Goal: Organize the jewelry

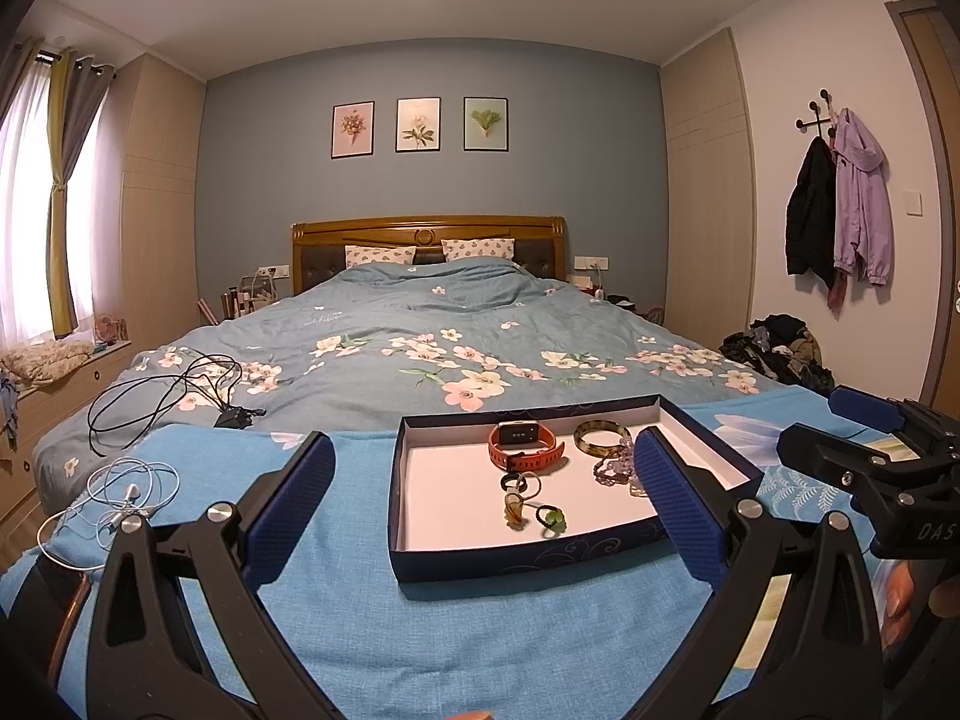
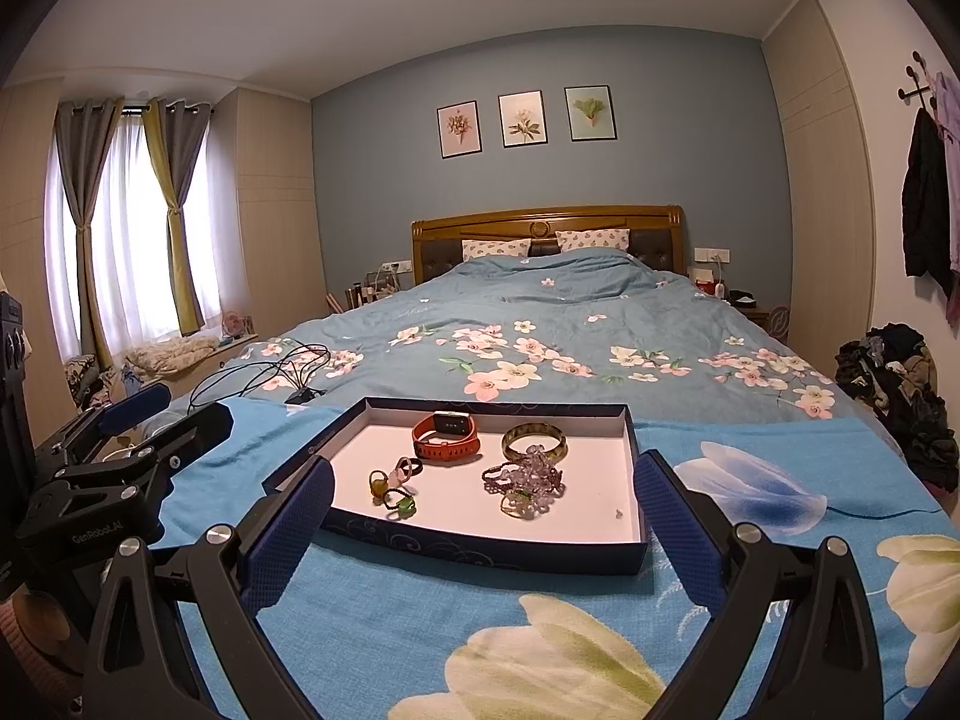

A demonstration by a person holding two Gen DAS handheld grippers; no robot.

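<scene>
A shallow dark blue box (image 1: pixel 516 555) (image 2: pixel 480 549) with a white floor lies on the blue floral cloth at the foot of the bed. In it are an orange smartwatch (image 1: pixel 525 447) (image 2: pixel 445 437), a tortoiseshell bangle (image 1: pixel 602 438) (image 2: pixel 534 441), a purple bead bracelet (image 1: pixel 615 468) (image 2: pixel 528 474) and small rings with amber and green stones (image 1: pixel 528 507) (image 2: pixel 393 492). My left gripper (image 1: pixel 489 495) is open and empty, just before the box. My right gripper (image 2: pixel 483 519) is open and empty, also just before the box. Each gripper shows at the other view's edge.
Black cables with an adapter (image 1: pixel 174 387) (image 2: pixel 282 369) and white earphones (image 1: pixel 129 495) lie on the bed to the left. A clothes pile (image 1: pixel 780 348) (image 2: pixel 900 384) sits on the floor at the right. Coats (image 1: pixel 840 210) hang on the right wall.
</scene>
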